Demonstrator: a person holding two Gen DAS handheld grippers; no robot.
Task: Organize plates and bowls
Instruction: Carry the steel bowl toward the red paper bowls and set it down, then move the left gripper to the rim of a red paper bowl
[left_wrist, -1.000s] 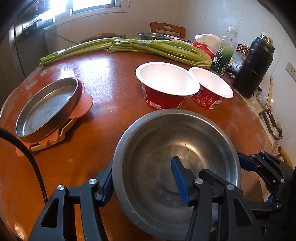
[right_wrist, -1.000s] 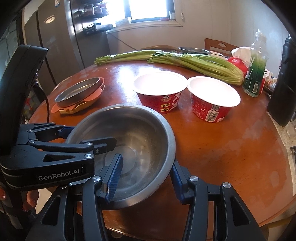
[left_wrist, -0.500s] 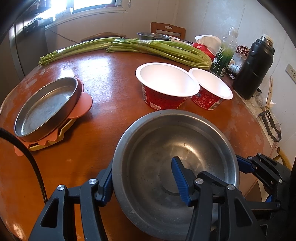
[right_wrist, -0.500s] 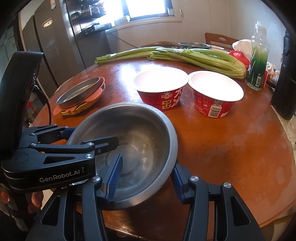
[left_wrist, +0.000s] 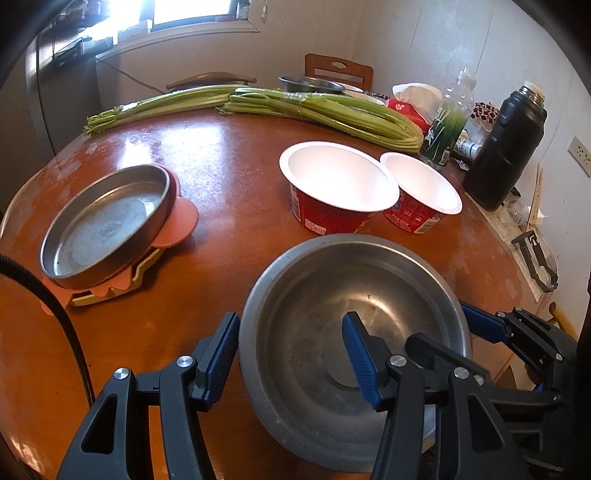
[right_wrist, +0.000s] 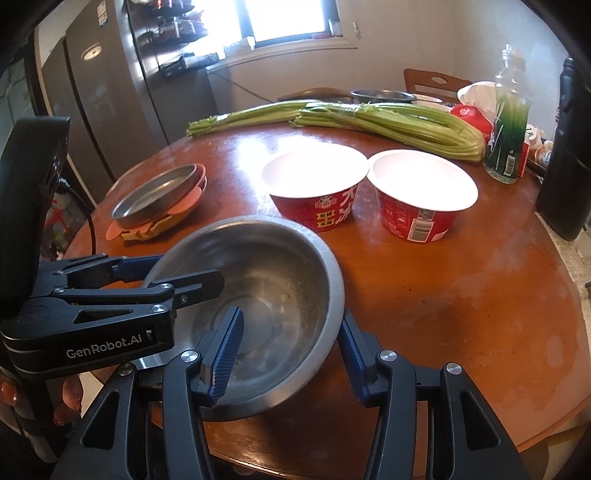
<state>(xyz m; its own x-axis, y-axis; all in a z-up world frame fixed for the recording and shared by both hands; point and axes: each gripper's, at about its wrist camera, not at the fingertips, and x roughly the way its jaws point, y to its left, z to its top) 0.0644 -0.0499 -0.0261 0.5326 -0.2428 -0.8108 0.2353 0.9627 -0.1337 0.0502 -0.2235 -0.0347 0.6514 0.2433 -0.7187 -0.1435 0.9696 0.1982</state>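
A large steel bowl (left_wrist: 354, 317) (right_wrist: 266, 284) is held over the near edge of the round wooden table (left_wrist: 229, 184). My left gripper (left_wrist: 291, 354) straddles its left rim, one finger outside and one inside. My right gripper (right_wrist: 291, 347) straddles its right rim the same way. Both sets of jaws stand wide and seem only loosely closed on the rim. A steel plate (left_wrist: 107, 225) (right_wrist: 159, 195) lies on stacked orange and yellow plates at the left. Two red paper bowls (left_wrist: 340, 188) (left_wrist: 421, 192) with white insides stand side by side behind the steel bowl.
Long celery bunches (left_wrist: 325, 110) lie across the far side. A green bottle (left_wrist: 447, 129), a black thermos (left_wrist: 506, 147) and a tissue pack stand at the far right. Another steel bowl (left_wrist: 310, 83) and chairs are beyond the table. A fridge (right_wrist: 110, 110) stands at the left.
The steel bowl and both grippers have lifted and shifted slightly toward the red bowls. The hold on the rim looks unchanged.
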